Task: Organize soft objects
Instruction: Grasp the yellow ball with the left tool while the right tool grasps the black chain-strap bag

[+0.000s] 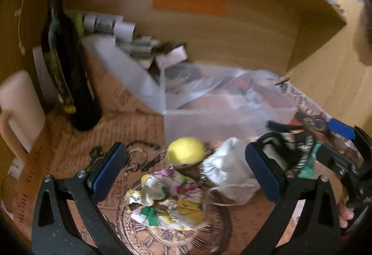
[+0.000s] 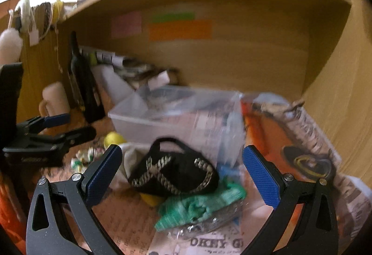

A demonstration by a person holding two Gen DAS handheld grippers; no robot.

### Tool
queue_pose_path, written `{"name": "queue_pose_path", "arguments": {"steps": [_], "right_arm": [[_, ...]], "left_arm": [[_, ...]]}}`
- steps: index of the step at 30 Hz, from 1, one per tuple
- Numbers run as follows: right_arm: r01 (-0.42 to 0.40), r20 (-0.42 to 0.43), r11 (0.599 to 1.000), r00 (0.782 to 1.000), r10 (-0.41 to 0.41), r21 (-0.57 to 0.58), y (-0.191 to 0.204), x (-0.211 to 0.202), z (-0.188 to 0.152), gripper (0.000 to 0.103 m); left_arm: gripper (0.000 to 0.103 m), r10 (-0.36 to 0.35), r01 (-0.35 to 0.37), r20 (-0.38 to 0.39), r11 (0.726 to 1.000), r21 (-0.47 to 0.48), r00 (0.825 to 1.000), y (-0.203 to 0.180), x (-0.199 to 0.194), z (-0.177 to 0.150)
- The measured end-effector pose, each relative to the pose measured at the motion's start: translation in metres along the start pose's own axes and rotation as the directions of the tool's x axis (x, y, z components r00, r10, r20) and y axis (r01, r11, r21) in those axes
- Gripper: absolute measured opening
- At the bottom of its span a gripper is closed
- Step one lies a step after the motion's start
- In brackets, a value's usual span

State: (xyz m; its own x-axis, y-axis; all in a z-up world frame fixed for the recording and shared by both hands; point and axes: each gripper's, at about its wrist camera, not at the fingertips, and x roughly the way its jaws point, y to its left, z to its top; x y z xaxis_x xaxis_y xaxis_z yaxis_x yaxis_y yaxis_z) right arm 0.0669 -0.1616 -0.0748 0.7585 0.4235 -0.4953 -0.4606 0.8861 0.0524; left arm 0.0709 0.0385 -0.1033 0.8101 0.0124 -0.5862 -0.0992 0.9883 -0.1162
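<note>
My left gripper (image 1: pixel 186 157) is open and empty, jaws wide apart, low over a floral cloth (image 1: pixel 167 201), a yellow ball (image 1: pixel 186 150) and a white cloth bundle (image 1: pixel 230 176). My right gripper (image 2: pixel 181 162) is open and empty, straddling a black cloth with silver print (image 2: pixel 179 173) that lies on a green cloth (image 2: pixel 197 208). A clear plastic box (image 2: pixel 181 120) stands just behind the soft things; it also shows in the left wrist view (image 1: pixel 220 120). The left gripper (image 2: pixel 58 129) shows at the left of the right wrist view. The right gripper (image 1: pixel 330 138) shows at the right of the left wrist view.
A dark bottle (image 1: pixel 67 68) and a cream mug (image 1: pixel 21 101) stand at the left. Rolled papers and small boxes (image 1: pixel 130 36) lie behind the plastic box. The wooden back wall (image 2: pixel 232 57) carries coloured notes. A printed mat (image 1: pixel 130 120) covers the desk.
</note>
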Motion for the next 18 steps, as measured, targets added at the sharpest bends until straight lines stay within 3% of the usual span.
{"name": "queue_pose_path", "arguments": {"steps": [5, 8, 13, 18], "right_arm": [[-0.024, -0.07, 1.0, 0.997, 0.025, 0.015, -0.002, 0.019, -0.008, 0.103], [-0.029, -0.098, 0.999, 0.995, 0.033, 0.04, -0.007, 0.029, -0.01, 0.102], [-0.081, -0.151, 0.993, 0.984, 0.093, 0.084, -0.013, 0.04, -0.013, 0.087], [-0.12, -0.174, 0.988, 0.975, 0.136, 0.101, -0.015, 0.044, -0.014, 0.067]], "left_arm": [[0.103, 0.037, -0.038, -0.039, 0.999, -0.03, 0.999, 0.015, 0.022, -0.001], [0.089, 0.041, -0.044, -0.067, 0.998, -0.033, 0.997, 0.02, 0.032, 0.001], [0.078, 0.022, -0.028, -0.119, 0.998, -0.049, 0.993, 0.024, 0.049, 0.002], [0.077, -0.014, 0.012, -0.137, 1.0, -0.019, 0.99, 0.014, 0.058, 0.0]]}}
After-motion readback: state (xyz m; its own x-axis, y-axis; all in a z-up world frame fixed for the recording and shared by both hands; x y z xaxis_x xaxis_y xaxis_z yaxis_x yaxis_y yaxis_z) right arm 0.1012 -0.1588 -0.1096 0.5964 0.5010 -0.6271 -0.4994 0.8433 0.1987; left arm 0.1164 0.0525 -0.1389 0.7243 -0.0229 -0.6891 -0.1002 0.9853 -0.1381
